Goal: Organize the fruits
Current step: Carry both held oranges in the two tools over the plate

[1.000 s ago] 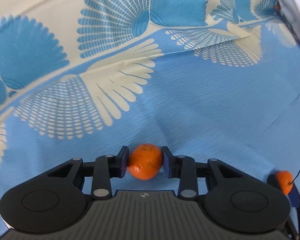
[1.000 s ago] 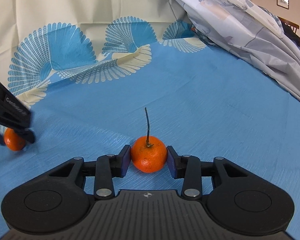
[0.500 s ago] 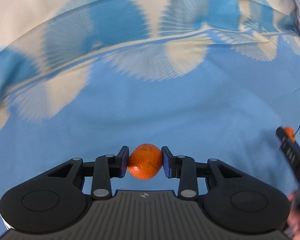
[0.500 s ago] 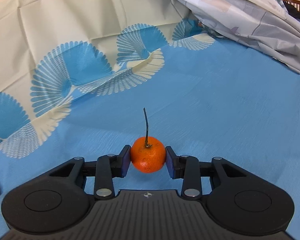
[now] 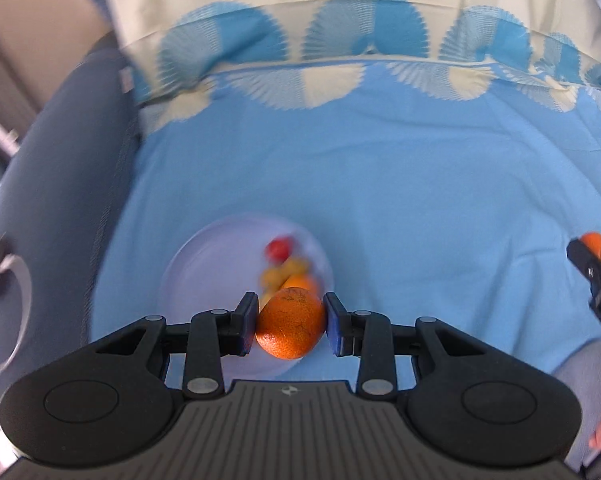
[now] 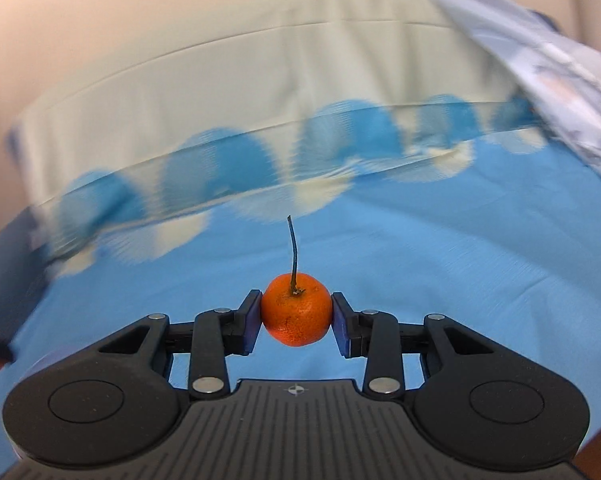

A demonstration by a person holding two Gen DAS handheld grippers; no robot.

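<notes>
My left gripper (image 5: 290, 322) is shut on an orange mandarin (image 5: 289, 322) and holds it above the near rim of a pale round plate (image 5: 204, 276). The plate carries a red fruit (image 5: 278, 249), a yellow fruit (image 5: 284, 274) and an orange fruit partly hidden behind my mandarin. My right gripper (image 6: 295, 316) is shut on a small mandarin with a long stem (image 6: 295, 314), held above the blue cloth. It also shows at the right edge of the left wrist view (image 5: 596, 268).
A blue cloth with a fan pattern (image 5: 420, 168) covers the surface. A dark grey cushioned edge (image 5: 60, 168) runs along the left. A pale patterned sheet (image 6: 560, 72) lies at the far right. A metal ring (image 5: 16, 312) sits at the left edge.
Both grippers have risen and swung left with their mandarins still held. The plate with fruit has come into the left wrist view under the left gripper.
</notes>
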